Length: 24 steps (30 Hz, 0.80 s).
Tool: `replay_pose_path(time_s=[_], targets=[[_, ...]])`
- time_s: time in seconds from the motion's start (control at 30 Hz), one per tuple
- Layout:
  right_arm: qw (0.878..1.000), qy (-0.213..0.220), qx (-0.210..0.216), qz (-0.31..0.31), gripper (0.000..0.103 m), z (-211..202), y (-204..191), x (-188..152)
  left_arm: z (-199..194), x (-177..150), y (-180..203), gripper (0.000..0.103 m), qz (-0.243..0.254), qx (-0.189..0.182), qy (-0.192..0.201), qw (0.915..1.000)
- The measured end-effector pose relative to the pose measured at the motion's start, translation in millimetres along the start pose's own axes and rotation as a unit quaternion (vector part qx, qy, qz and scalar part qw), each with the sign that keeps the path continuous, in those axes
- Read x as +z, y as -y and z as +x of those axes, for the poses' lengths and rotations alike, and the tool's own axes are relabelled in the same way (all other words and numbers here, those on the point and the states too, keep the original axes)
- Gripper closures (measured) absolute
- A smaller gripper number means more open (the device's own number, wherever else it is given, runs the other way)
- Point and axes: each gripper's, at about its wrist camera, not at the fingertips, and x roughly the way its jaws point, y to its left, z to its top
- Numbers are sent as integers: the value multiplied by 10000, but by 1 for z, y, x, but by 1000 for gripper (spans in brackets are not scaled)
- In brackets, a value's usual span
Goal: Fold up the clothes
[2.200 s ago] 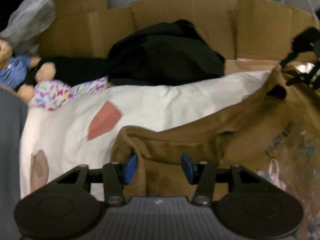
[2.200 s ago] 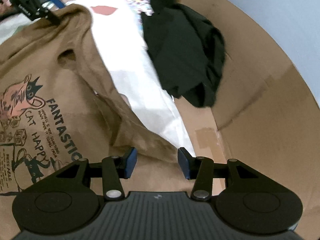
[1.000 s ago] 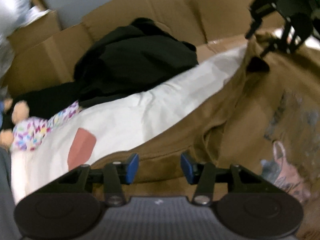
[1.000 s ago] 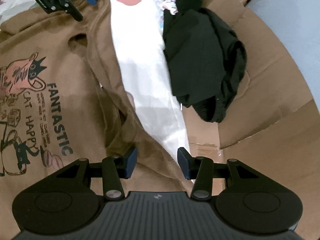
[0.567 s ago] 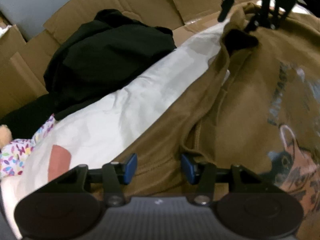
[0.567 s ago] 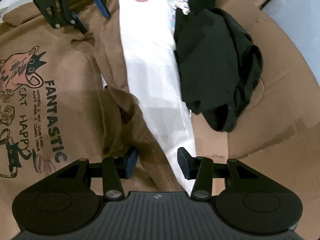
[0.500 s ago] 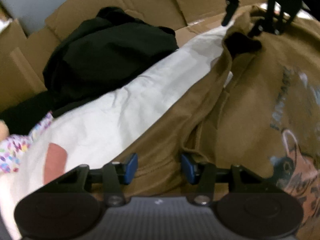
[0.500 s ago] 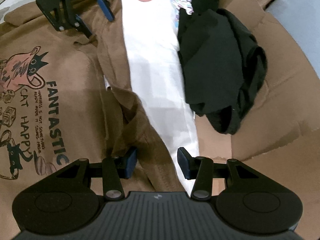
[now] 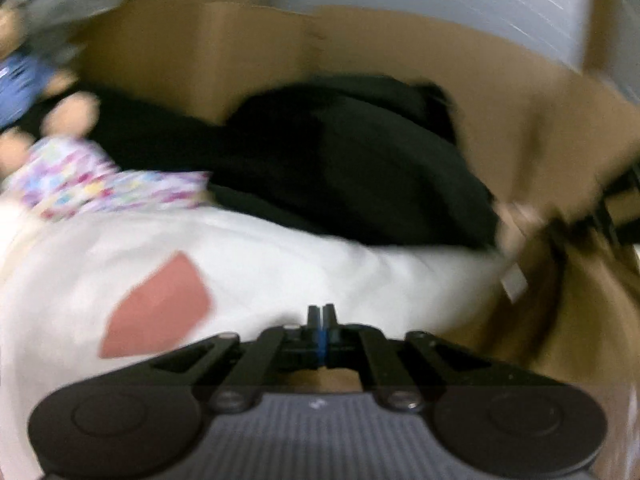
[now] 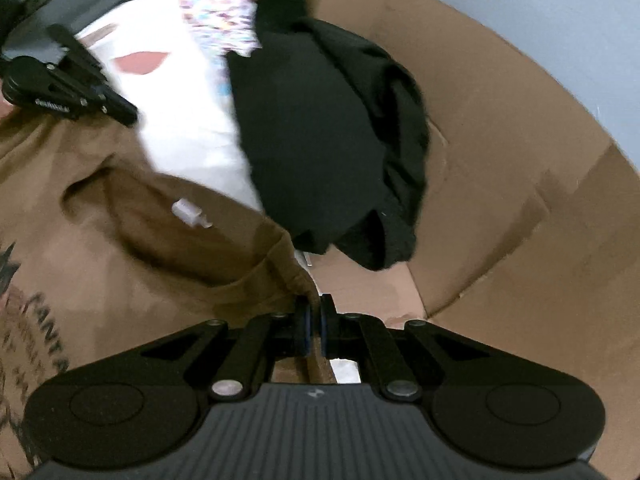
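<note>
The right gripper [image 10: 314,320] has its fingers pinching the hem edge of the brown sweatshirt [image 10: 132,240], which sags leftward over the white sheet [image 10: 188,128]. The left gripper [image 9: 319,322] has its fingers pressed together; brown cloth shows just under them, though whether they grip it is unclear. Beyond lie a black garment [image 10: 320,136], a doll [image 9: 60,176] and the cardboard wall [image 10: 500,128]

Brown printed sweatshirt [image 10: 120,272], white sheet [image 9: 280,272], black garment [image 10: 320,140], tan cardboard [image 10: 520,200].
</note>
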Motion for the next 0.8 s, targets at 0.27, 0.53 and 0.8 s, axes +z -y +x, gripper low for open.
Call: replay_pose_path(time_s=[0.27, 0.53, 0.8], targets=[[9919, 31, -498, 1165, 61, -3, 19, 3, -27, 3, -5, 90, 612, -212, -303, 9974], [9933, 328, 760, 804, 62, -27, -28, 23, -52, -6, -40, 75, 454, -9, -211, 9987], [9850, 335, 1387, 975, 62, -9, -100, 58, -80, -29, -61, 63, 483, 131, -174, 9986]])
